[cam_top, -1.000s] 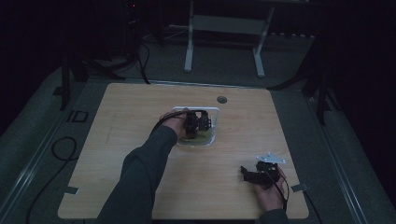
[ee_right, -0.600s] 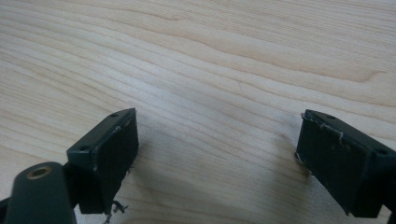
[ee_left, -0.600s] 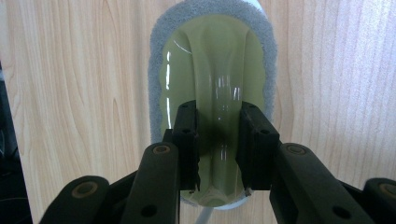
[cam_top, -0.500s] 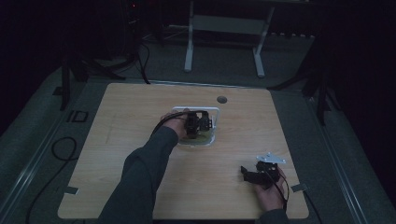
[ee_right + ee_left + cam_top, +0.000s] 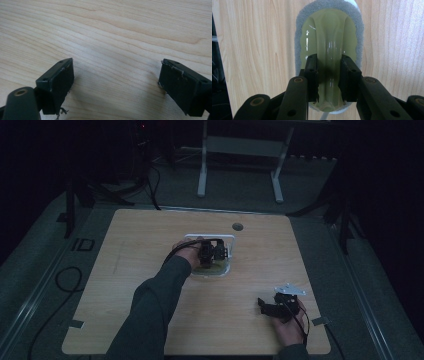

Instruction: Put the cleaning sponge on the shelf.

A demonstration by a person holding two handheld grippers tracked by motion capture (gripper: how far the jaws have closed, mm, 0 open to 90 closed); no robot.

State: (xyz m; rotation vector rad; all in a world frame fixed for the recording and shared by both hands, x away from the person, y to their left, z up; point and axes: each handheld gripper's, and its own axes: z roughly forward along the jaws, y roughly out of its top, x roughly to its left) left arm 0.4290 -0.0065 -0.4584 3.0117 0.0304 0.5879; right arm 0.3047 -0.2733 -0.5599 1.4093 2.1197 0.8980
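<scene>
In the high view, the wooden table (image 5: 125,285) carries a shallow white tray (image 5: 223,240) near its middle, and the left gripper (image 5: 214,251) reaches over that tray with the person's sleeve stretching in from the bottom edge. The right gripper (image 5: 274,306) rests low near the table's near right corner, well apart from the tray, with its grey three-cornered plate on top. In the left gripper view, the left gripper (image 5: 329,75) points down at an oval scrubbing sponge (image 5: 329,40) with a glossy yellow-green grip ridge and a grey foam rim; its two black jaws are drawn in and press on either side of that ridge, clamping the sponge. The sponge lies on the white tray, whose edge peeks out beyond the foam. In the right gripper view, the right gripper (image 5: 116,82) has its jaws spread wide with nothing between them, bare wood grain beneath.
</scene>
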